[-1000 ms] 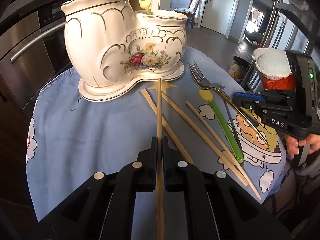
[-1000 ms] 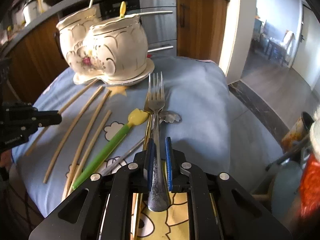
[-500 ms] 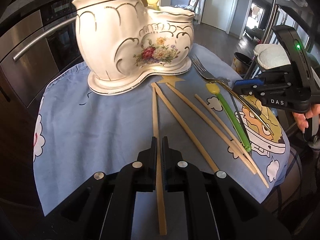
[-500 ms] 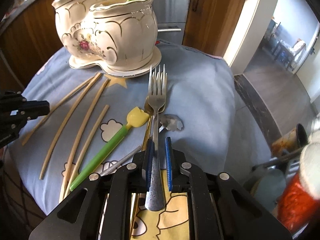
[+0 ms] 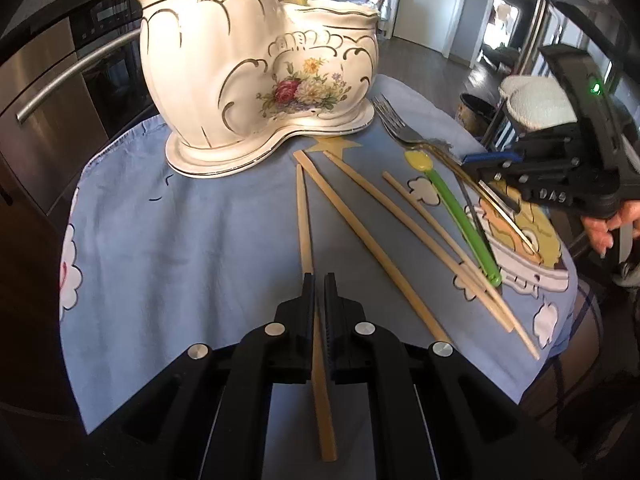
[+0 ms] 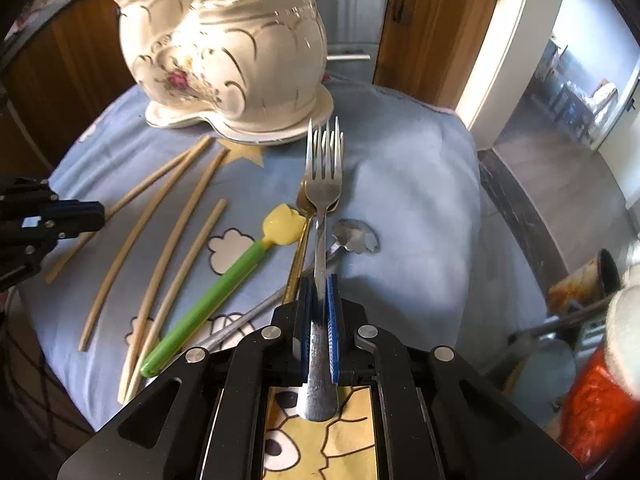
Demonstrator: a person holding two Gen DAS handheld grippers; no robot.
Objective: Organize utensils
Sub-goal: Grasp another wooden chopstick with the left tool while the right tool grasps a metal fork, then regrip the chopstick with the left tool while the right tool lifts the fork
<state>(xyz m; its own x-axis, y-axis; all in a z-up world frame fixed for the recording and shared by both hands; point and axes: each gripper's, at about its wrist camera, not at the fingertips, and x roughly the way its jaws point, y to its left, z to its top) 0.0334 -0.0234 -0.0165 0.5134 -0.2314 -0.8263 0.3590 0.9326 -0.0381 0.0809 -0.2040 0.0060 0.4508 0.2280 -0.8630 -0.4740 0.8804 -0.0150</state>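
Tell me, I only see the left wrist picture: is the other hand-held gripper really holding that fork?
Observer: Yes. In the right wrist view, the right hand-held gripper has just been closing its jaws, and its blue pads now press on the fork by its handle.
Operator: Is anything hiding under the fork?
Observer: A gold-coloured utensil lies just beneath it. Its head is mostly covered by the fork's head.
Operator: What's the shiny bit beside it?
Observer: A grey metal utensil with a flower-shaped end, lying to the right of the fork.
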